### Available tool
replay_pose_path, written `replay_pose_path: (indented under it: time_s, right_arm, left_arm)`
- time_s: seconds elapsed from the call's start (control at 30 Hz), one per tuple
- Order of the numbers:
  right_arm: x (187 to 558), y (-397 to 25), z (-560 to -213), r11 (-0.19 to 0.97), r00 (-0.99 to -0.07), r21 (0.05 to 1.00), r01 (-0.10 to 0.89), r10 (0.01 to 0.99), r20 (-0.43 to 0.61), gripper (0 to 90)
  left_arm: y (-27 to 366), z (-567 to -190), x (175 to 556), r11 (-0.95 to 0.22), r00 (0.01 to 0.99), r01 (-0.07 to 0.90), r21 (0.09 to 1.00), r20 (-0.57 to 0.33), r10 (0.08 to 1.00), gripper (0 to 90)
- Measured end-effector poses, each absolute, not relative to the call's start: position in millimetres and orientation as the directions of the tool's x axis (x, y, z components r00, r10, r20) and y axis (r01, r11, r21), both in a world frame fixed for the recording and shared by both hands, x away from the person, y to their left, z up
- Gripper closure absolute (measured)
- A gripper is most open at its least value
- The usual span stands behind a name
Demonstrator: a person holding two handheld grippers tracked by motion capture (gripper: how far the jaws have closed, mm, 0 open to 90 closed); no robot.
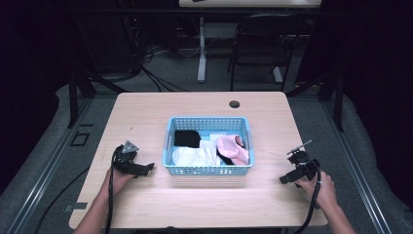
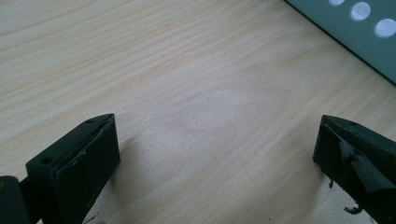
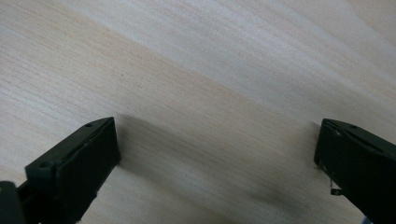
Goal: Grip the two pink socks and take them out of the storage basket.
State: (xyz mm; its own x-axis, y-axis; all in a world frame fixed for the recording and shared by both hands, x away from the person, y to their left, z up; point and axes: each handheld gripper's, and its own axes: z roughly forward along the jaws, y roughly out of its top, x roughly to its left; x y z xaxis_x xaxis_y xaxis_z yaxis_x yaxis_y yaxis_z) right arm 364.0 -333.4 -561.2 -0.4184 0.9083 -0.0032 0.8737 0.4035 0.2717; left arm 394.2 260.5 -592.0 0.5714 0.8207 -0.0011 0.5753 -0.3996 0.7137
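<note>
A light blue perforated basket (image 1: 209, 170) stands in the middle of the wooden table (image 1: 146, 112). Inside lie a black sock (image 1: 187, 138), white cloth (image 1: 194, 156) and a pink sock (image 1: 233, 147). My left gripper (image 1: 150, 167) rests on the table just left of the basket, jaws pointing at it. In the left gripper view my left gripper (image 2: 215, 140) is open over bare wood, with the basket wall (image 2: 359, 32) at the upper right. My right gripper (image 1: 283, 179) sits right of the basket near the front edge. In the right gripper view my right gripper (image 3: 217, 140) is open with nothing between the jaws.
A round cable hole (image 1: 234, 104) sits near the table's far edge. Behind the table stand a black chair (image 1: 263, 44) and a white table leg (image 1: 201, 53). Cables trail on the floor. Bare wood lies around the basket on all sides.
</note>
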Motion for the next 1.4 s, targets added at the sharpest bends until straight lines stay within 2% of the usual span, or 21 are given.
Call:
replay_pose_path:
  time_s: [0.4, 0.6, 0.73, 0.83, 1.4]
  right_arm:
    - [361.9, -334.2, -561.3, 0.398, -0.416, 0.286, 0.872, 0.909, 0.005, 0.0]
    - [365.5, -332.5, -560.0, 0.403, -0.414, 0.243, 0.882, 0.91, -0.006, 0.0]
    - [366.3, -330.8, -561.5, 0.389, -0.403, 0.254, 0.886, 0.915, 0.003, 0.0]
    - [367.0, -329.7, -558.1, 0.418, -0.427, 0.237, 0.877, 0.904, -0.014, 0.0]
    - [365.9, -316.0, -516.4, 0.441, -0.467, 0.329, 0.835, 0.884, -0.002, 0.0]
  left_arm:
    - [260.5, -592.0, 394.2, -0.4, 0.572, 0.575, 0.714, -0.001, 0.82, 0.2]
    - [260.6, -592.0, 394.2, -0.4, 0.572, 0.575, 0.714, -0.001, 0.82, 0.2]
    - [260.6, -591.9, 394.2, -0.401, 0.572, 0.575, 0.713, 0.0, 0.82, 0.3]
    - [260.7, -591.9, 394.2, -0.402, 0.573, 0.575, 0.712, 0.0, 0.82, 0.2]
    - [260.5, -592.1, 394.1, -0.4, 0.57, 0.575, 0.714, 0.001, 0.821, 0.3]
